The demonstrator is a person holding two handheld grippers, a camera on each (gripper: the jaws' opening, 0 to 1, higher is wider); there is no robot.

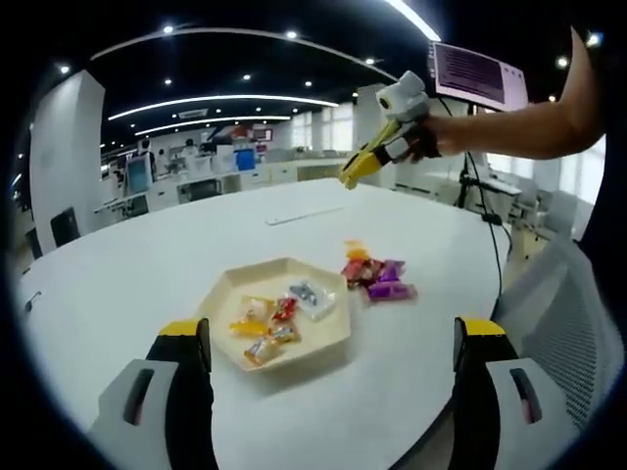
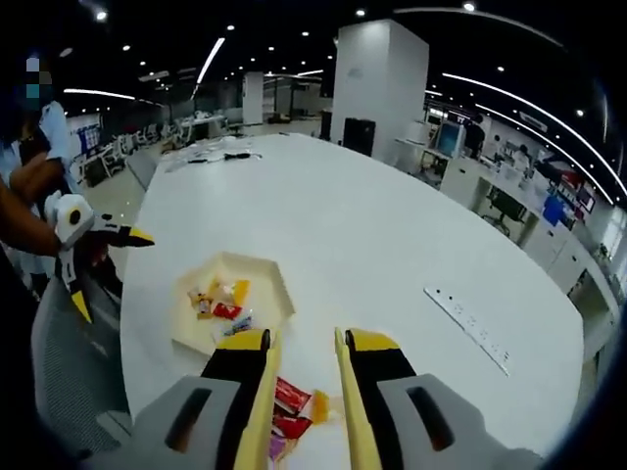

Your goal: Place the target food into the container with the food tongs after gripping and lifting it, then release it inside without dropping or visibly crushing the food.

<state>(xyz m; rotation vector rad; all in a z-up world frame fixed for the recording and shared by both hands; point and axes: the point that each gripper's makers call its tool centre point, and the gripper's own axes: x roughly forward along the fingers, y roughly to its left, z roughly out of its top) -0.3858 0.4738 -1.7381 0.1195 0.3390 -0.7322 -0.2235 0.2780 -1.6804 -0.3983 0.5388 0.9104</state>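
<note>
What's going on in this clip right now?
A person holds a tool in each hand over a white table. A cream hexagonal tray already holds several wrapped candies; a small pile of wrapped snacks lies on the table beside it. The left tool hangs open near the tray, gripping nothing. The right tool, jaws narrowly apart and empty, is raised above the pile. No piece is being lifted at this moment.
</note>
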